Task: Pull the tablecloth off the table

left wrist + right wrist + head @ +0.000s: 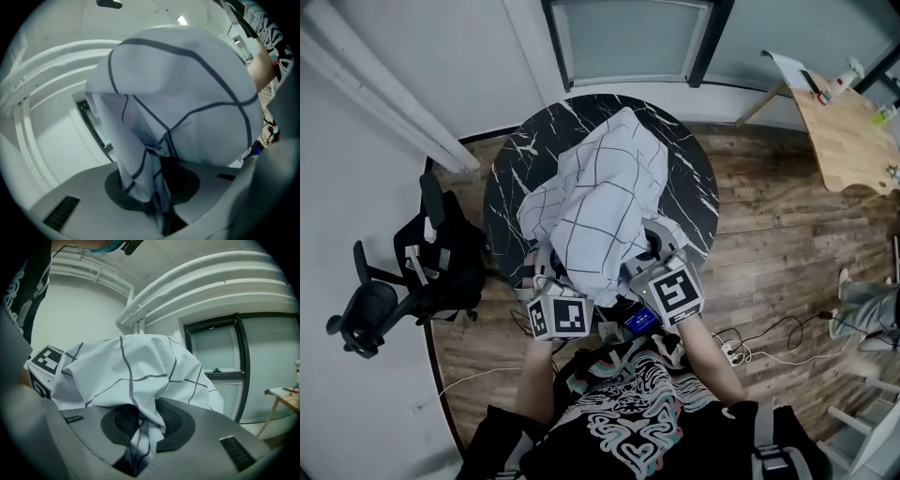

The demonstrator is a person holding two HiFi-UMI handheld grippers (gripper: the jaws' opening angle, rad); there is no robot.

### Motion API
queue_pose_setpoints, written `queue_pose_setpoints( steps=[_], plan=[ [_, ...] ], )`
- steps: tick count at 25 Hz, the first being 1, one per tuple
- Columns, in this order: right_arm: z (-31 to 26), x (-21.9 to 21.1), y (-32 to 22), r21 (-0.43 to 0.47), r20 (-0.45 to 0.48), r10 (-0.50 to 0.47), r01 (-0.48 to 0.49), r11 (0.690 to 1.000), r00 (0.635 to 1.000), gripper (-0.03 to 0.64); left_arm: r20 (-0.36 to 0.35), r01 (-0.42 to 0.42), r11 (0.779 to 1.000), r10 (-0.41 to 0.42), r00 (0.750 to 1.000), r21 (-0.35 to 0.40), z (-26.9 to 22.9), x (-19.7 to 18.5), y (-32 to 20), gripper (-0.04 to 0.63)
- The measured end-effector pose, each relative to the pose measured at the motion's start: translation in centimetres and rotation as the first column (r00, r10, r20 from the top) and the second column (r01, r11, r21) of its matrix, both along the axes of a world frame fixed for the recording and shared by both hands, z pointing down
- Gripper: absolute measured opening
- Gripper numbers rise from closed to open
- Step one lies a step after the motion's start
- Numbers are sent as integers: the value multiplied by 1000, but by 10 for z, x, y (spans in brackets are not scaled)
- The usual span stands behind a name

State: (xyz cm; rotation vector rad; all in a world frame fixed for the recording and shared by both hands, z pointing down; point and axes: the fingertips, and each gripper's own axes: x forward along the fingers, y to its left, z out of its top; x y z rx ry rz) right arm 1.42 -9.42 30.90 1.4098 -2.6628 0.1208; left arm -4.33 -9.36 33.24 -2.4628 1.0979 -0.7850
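Head view: the tablecloth [598,202] lies bunched up on the round tabletop [698,187]. Left gripper view: the left gripper [161,211] squeezes a cloth fold between its fingers. Right gripper view: the right gripper [139,451] squeezes another fold, with the rest heaped just past its fingers. A jerky pull could slip these thin folds out.

We've got both grippers at the near edge of the tablecloth [602,187]. Left gripper [546,277] and right gripper [651,253] sit side by side, each with jaws pinched on bunched cloth, and our forearms [713,364] stretch out behind them.
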Motion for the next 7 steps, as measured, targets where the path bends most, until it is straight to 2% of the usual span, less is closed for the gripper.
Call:
queue_pose_setpoints(
  steps=[7],
  plan=[
    [-1,-7,3,-24,20,-30,31,999,999,80,2,3,1000,-3,1000,-10,3,0,2,97]
  ],
)
